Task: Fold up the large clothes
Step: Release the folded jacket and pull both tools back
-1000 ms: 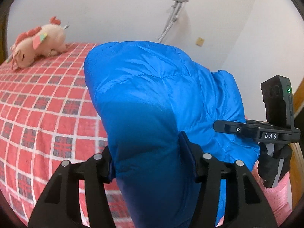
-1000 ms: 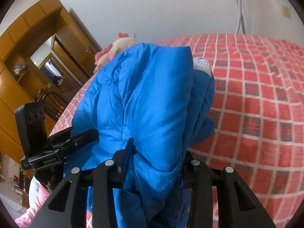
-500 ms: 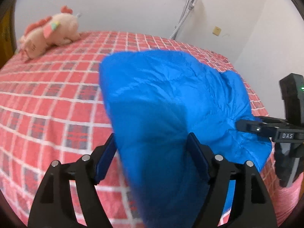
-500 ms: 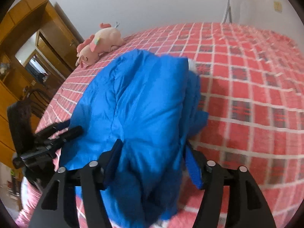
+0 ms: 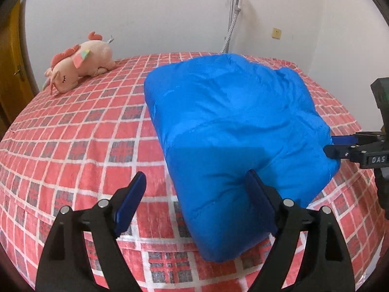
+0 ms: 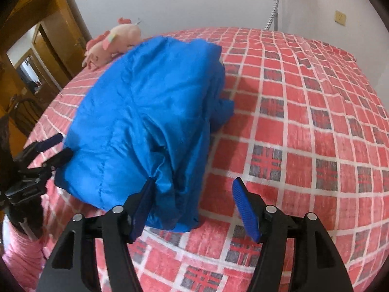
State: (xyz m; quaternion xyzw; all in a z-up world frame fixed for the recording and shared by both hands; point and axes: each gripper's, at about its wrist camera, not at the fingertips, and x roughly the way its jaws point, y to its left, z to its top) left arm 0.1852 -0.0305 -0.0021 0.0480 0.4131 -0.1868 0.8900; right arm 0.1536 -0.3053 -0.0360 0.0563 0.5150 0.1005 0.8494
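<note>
blue padded jacket point(image 5: 233, 126) lies folded in a bulky bundle on the red checked bedspread point(image 5: 73, 150), near the bed's front edge. left gripper point(image 5: 197, 189): jaws have just been opening and stand wide; the jacket's near corner sits between them, right pad touching the fabric, left pad clear, nothing gripped. right gripper point(image 6: 194, 194): jaws have just been opening, now apart; the jacket's edge lies against the left pad, not clamped. pink plush toy point(image 5: 77, 70) rests at the far side, well apart.
</note>
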